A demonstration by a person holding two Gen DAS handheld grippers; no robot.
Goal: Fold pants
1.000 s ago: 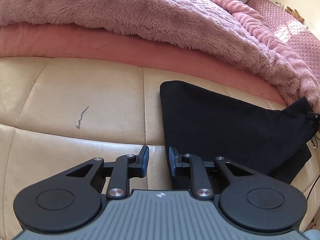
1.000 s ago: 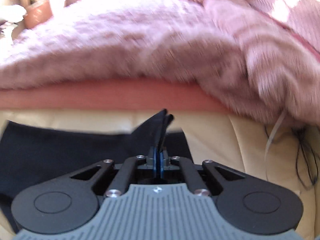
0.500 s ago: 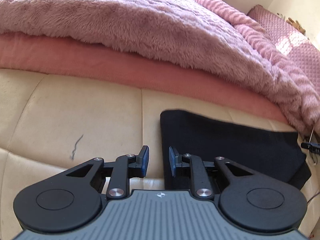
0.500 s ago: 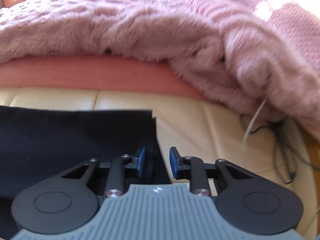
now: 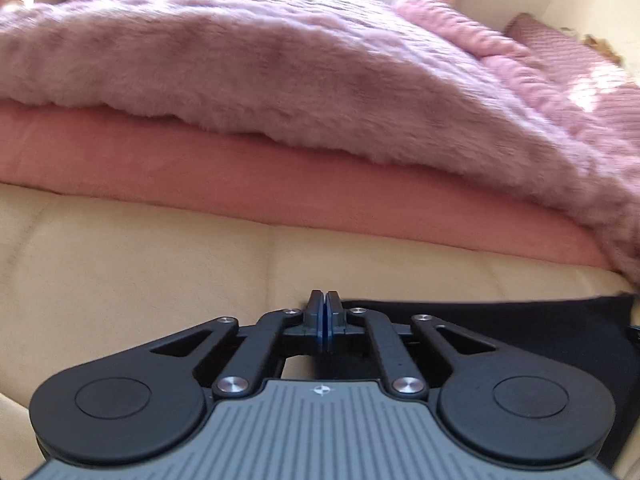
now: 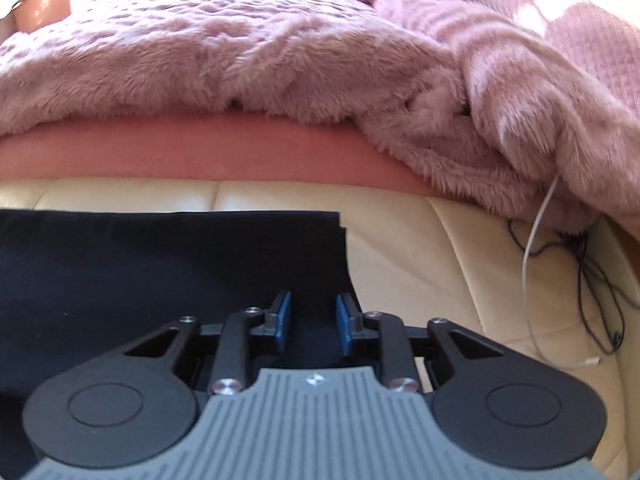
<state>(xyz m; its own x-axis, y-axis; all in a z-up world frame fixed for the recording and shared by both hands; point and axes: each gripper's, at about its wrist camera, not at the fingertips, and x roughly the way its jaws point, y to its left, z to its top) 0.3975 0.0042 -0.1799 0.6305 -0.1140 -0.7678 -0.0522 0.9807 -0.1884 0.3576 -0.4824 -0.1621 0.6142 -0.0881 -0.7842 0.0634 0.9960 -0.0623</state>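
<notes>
- My left gripper (image 5: 323, 322) is closing at the pants (image 5: 500, 320) corner; a pinch of cloth can't be confirmed.
- My right gripper (image 6: 313, 322), shut a second ago, hangs open over cloth: that fold is laid.

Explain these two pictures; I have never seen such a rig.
No robot: a person carries a two-finger hand-held gripper in each hand, each carrying a forward-looking camera. One picture is from the left hand-held gripper, whose jaws are closing at the edge of the black cloth pants; no cloth shows between them. The other is from the right hand-held gripper, open above the pants, holding nothing. The pants lie flat on a cream leather cushion, before a fluffy pink blanket.
</notes>
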